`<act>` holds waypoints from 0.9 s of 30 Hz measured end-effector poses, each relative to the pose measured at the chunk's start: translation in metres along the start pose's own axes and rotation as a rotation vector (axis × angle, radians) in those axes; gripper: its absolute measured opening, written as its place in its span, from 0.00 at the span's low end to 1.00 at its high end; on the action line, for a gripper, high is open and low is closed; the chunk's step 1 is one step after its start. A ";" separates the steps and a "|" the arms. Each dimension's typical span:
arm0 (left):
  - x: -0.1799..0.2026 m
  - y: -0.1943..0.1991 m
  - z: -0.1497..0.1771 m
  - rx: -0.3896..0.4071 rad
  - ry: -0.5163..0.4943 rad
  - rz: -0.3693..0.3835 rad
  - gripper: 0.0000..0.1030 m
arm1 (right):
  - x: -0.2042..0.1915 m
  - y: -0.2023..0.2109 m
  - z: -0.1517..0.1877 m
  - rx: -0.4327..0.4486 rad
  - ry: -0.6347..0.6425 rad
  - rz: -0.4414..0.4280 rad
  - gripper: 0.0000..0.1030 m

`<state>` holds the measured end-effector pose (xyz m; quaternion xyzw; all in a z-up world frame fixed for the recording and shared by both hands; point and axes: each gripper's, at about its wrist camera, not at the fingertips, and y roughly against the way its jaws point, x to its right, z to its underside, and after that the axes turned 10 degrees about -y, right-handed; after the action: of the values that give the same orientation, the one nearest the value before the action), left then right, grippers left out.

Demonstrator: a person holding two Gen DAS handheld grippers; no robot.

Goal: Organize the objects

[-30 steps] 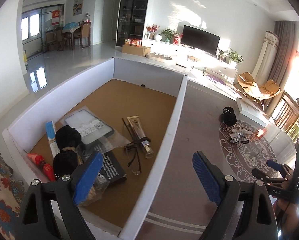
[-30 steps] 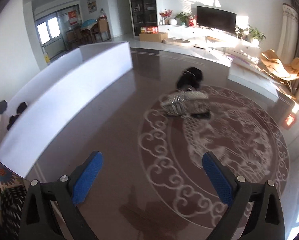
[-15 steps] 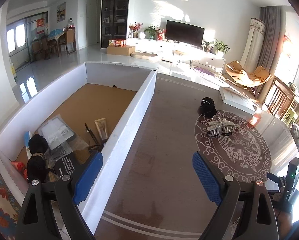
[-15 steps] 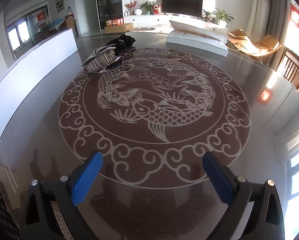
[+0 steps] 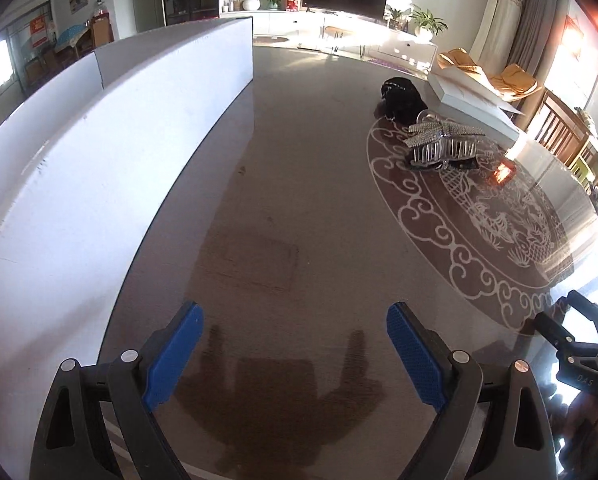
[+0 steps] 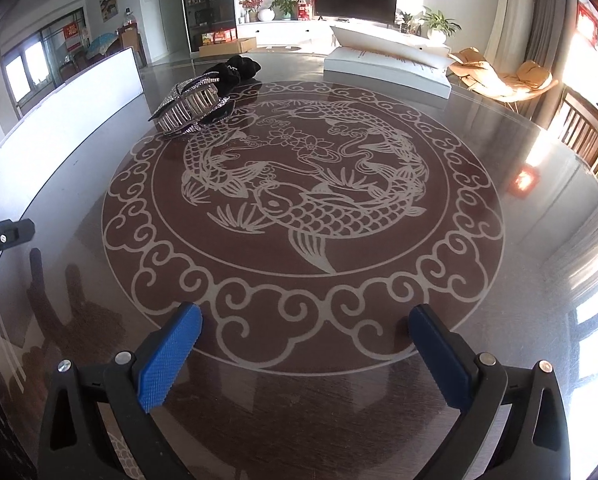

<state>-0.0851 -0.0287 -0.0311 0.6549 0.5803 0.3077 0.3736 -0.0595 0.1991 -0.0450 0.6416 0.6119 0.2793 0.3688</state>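
Two items lie loose on the glass-topped desk (image 6: 379,420), and we judge the step in hand to be the reach for them. The rhinestone hair claw clip (image 6: 193,102) lies on the far left rim of the carp medallion (image 6: 299,204), touching the black fabric bundle (image 6: 235,70) just behind it, near the white-walled box (image 5: 111,152). Left tongs (image 5: 293,354) and right tongs (image 6: 305,354) both stand spread wide with nothing between the pads, well short of the clip. In the right wrist view the clip's long axis runs from near left to far right, teeth facing the camera, jewelled wings on top. We advise closing across the short width of the body, square to that axis, not on the splayed wings, which look likely to slip.
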 end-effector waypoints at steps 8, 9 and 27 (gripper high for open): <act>-0.003 -0.008 0.009 -0.006 0.023 -0.022 0.91 | 0.001 -0.039 -0.060 -0.007 -0.002 0.033 1.00; -0.001 -0.009 0.009 -0.009 0.013 -0.034 0.92 | 0.006 -0.050 -0.076 -0.011 -0.050 0.047 1.00; 0.007 -0.013 0.007 -0.012 -0.032 -0.059 1.00 | -0.132 -0.080 -0.118 -0.026 0.340 -0.347 0.98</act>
<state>-0.0853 -0.0220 -0.0462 0.6400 0.5918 0.2895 0.3955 -0.2136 0.0821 -0.0305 0.4657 0.7626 0.3234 0.3113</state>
